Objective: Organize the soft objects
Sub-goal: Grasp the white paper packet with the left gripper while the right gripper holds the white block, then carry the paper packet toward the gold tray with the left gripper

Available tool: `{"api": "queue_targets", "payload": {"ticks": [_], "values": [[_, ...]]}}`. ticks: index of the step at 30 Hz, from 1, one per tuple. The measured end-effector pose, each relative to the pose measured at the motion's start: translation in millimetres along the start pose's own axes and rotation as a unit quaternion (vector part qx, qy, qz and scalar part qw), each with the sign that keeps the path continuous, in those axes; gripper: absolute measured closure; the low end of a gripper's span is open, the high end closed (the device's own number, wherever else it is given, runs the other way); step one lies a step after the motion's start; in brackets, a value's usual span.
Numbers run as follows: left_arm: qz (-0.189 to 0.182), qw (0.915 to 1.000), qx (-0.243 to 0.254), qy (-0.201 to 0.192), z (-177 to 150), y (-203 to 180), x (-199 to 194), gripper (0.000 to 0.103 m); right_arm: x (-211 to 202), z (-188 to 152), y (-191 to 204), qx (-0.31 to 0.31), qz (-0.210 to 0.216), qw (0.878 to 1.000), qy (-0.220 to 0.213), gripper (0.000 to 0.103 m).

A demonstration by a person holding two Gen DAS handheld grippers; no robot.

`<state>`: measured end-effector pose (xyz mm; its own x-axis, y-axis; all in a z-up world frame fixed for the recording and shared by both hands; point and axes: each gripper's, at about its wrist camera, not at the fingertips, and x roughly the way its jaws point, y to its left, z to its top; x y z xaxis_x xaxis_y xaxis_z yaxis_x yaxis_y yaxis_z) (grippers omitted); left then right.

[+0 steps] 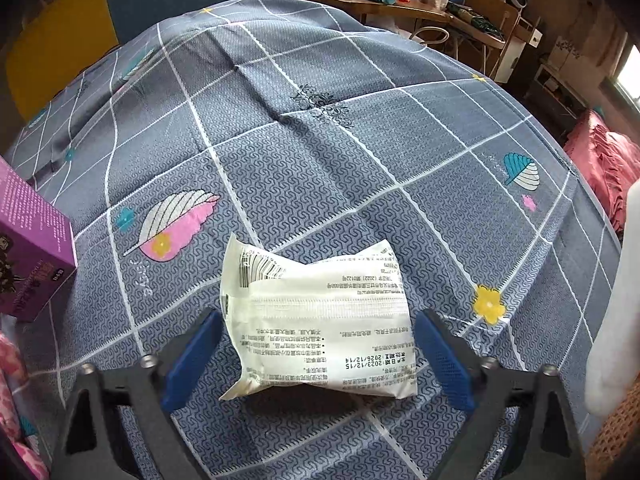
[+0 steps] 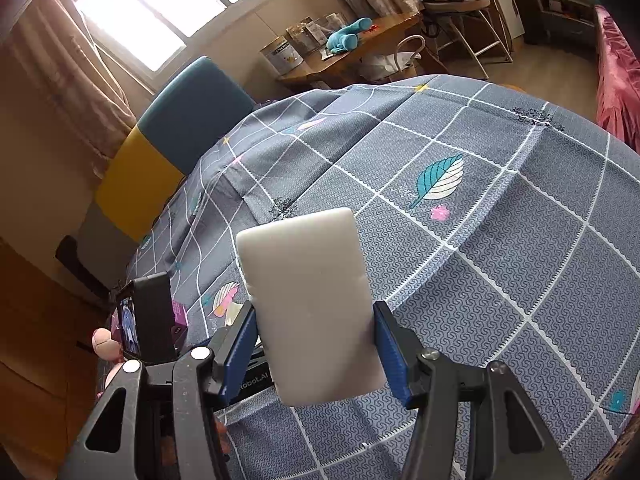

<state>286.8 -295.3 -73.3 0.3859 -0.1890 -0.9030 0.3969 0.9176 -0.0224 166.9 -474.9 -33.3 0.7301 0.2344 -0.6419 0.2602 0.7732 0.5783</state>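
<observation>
A white soft pack of wipes (image 1: 320,320) with printed text lies on the grey checked cloth (image 1: 320,140). My left gripper (image 1: 318,354) is open, its blue pads on either side of the pack and apart from it. My right gripper (image 2: 314,354) is shut on a white foam block (image 2: 310,304) and holds it upright above the cloth (image 2: 480,240). The block's edge also shows at the right of the left wrist view (image 1: 616,320). The left gripper's body (image 2: 152,320) shows at the lower left of the right wrist view.
A purple box (image 1: 32,248) stands on the cloth at the left, with pink soft things (image 1: 16,400) below it. A woven basket rim (image 1: 616,432) is at the lower right. A yellow and blue chair (image 2: 172,140) stands behind the table. A pink bedspread (image 1: 604,168) is at the right.
</observation>
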Motion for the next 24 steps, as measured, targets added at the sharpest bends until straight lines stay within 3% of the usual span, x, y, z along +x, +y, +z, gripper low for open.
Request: {"api": "queue_targets", "payload": {"ticks": [3, 10, 16, 24], "values": [[-0.017, 0.9998, -0.001, -0.006, -3, 0, 0, 0.027, 0, 0, 0, -0.001, 0.001, 1.0, 0.002, 0.046], [-0.05, 0.9978, -0.008, -0.041, -39, 29, -39, 0.027, 3, -1, 0, -0.002, 0.0, 1.0, 0.009, 0.046], [-0.046, 0.9965, -0.02, -0.066, -93, 68, -87, 0.027, 9, -3, 3, -0.007, -0.004, 1.0, 0.025, 0.046], [-0.004, 0.994, -0.073, -0.082, -175, 128, -137, 0.027, 30, -11, 13, -0.032, -0.017, 0.996, 0.077, 0.046]]}}
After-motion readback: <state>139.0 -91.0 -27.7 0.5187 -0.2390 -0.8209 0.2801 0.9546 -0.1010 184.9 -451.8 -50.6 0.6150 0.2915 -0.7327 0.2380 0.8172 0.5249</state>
